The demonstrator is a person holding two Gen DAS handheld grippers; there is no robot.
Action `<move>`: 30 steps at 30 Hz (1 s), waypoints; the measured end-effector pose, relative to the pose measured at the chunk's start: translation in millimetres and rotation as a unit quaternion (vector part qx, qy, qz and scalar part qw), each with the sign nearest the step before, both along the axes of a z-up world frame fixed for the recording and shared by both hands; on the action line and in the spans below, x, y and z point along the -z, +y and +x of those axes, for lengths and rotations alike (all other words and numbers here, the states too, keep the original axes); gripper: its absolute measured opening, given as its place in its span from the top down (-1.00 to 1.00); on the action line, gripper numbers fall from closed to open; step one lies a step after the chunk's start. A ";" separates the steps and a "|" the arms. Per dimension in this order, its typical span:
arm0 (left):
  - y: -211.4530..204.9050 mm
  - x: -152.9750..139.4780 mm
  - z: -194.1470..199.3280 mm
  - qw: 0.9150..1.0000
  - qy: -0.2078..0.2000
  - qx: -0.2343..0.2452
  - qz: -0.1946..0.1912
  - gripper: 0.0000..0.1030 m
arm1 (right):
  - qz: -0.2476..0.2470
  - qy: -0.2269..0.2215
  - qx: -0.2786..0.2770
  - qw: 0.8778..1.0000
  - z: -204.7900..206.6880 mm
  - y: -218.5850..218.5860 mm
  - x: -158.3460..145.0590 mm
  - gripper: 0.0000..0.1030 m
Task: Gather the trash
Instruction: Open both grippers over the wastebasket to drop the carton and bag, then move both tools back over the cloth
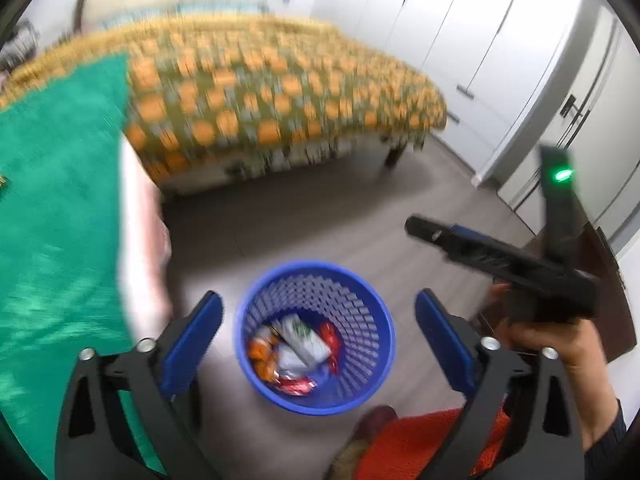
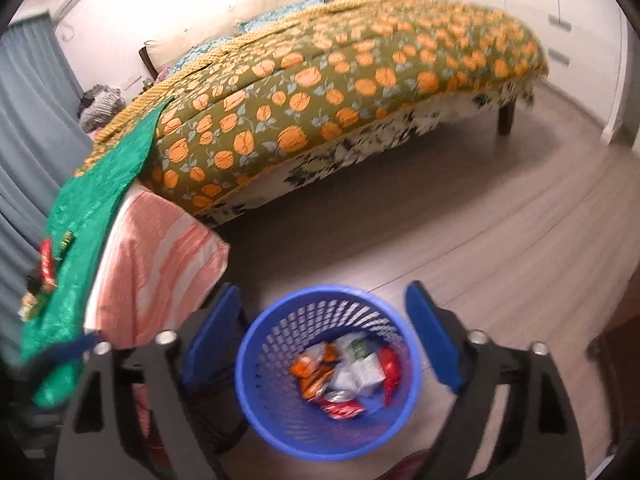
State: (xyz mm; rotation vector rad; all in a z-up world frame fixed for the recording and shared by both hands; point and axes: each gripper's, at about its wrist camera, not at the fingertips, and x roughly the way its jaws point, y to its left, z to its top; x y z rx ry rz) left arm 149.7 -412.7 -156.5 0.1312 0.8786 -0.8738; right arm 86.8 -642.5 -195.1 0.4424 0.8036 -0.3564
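Observation:
A blue mesh trash basket (image 1: 360,300) stands on the floor and holds several wrappers (image 1: 296,350); it also shows in the right wrist view (image 2: 280,412) with the wrappers (image 2: 348,372) inside. My left gripper (image 1: 318,340) is open and empty above the basket. My right gripper (image 2: 326,336) is open and empty above it too; its body shows in the left wrist view (image 1: 500,256). Several wrappers (image 2: 44,272) lie on a green cloth (image 2: 96,208) at the left.
A bed with an orange-patterned cover (image 2: 340,80) stands behind the basket. A striped pink cloth (image 2: 160,248) hangs below the green cloth. White wardrobes (image 1: 460,40) line the right wall. A grey curtain (image 2: 28,120) hangs at the left. The floor (image 2: 480,220) is wood.

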 end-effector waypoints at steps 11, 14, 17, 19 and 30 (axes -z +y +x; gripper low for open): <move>143.6 -9.1 -17.4 0.998 -0.027 -0.033 0.039 -0.90 | -0.110 -0.033 -0.118 0.986 17.4 135.5 -31.4 -0.71; 195.4 -2.8 -14.2 0.995 -0.036 -0.061 0.074 -0.90 | -0.109 -0.033 -0.181 0.977 30.9 195.9 -39.7 -0.71; 249.8 -3.6 1.8 0.990 -0.040 -0.099 0.098 -0.90 | -0.106 -0.032 -0.239 0.965 48.5 255.5 -45.6 -0.71; 287.1 -9.0 22.1 0.985 -0.045 -0.128 0.103 -0.90 | -0.097 -0.021 -0.270 0.958 69.4 293.4 -45.2 -0.71; 332.7 -45.6 159.4 0.979 -0.074 -0.144 0.128 -0.90 | -0.091 0.029 -0.336 0.937 137.5 393.6 -6.6 -0.73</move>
